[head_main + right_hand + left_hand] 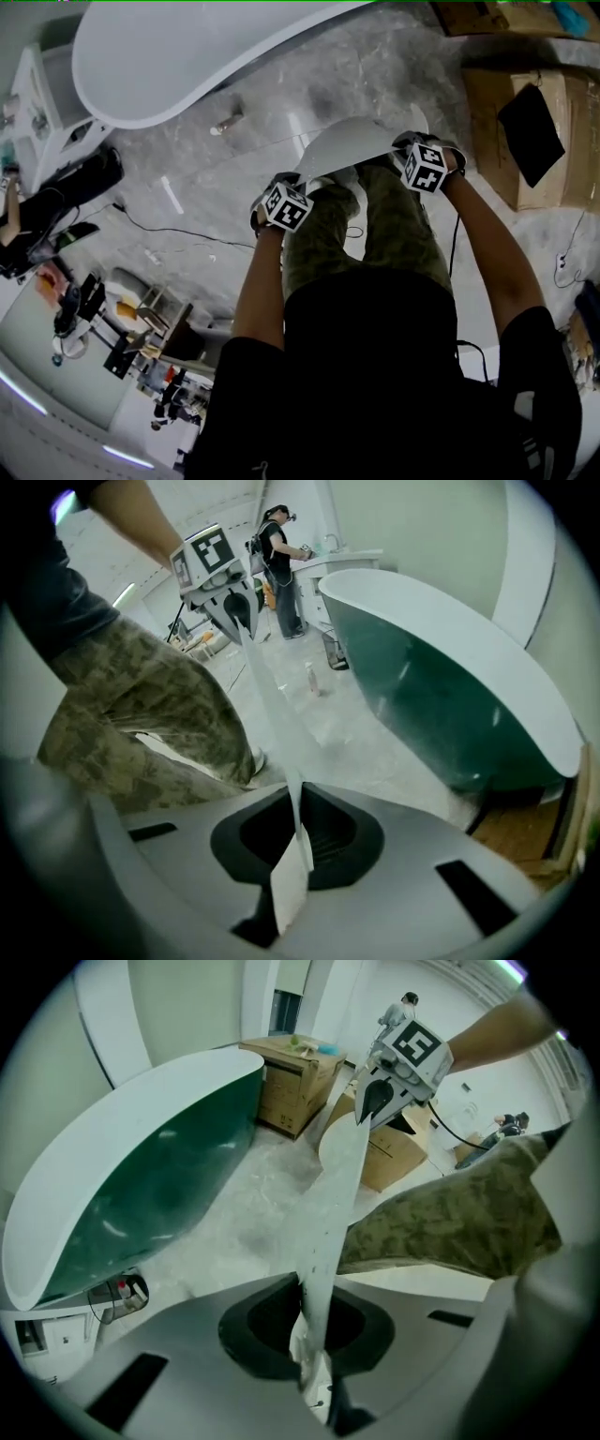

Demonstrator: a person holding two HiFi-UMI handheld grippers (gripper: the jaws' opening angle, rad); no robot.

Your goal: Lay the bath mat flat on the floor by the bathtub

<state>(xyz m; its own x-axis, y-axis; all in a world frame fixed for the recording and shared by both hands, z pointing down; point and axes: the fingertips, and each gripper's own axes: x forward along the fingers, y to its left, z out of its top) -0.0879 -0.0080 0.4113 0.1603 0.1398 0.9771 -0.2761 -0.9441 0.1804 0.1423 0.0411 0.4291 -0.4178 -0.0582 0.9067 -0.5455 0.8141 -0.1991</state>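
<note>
A white bath mat [349,148] hangs stretched between both grippers, just above the marble floor in front of the person's knees. My left gripper [281,202] is shut on one edge of the mat [328,1232], which runs edge-on from its jaws toward the other gripper [375,1101]. My right gripper [417,159] is shut on the opposite edge; the mat [277,724] shows there as a thin strip. The white bathtub [178,52] lies ahead, its rim a short way beyond the mat.
Cardboard boxes [525,131] stand on the right. A small bottle [228,121] lies on the floor between tub and mat. A cable [178,230] trails on the left. Another person [281,560] stands at a counter beyond the tub. Camouflage trouser legs [394,234] sit directly behind the mat.
</note>
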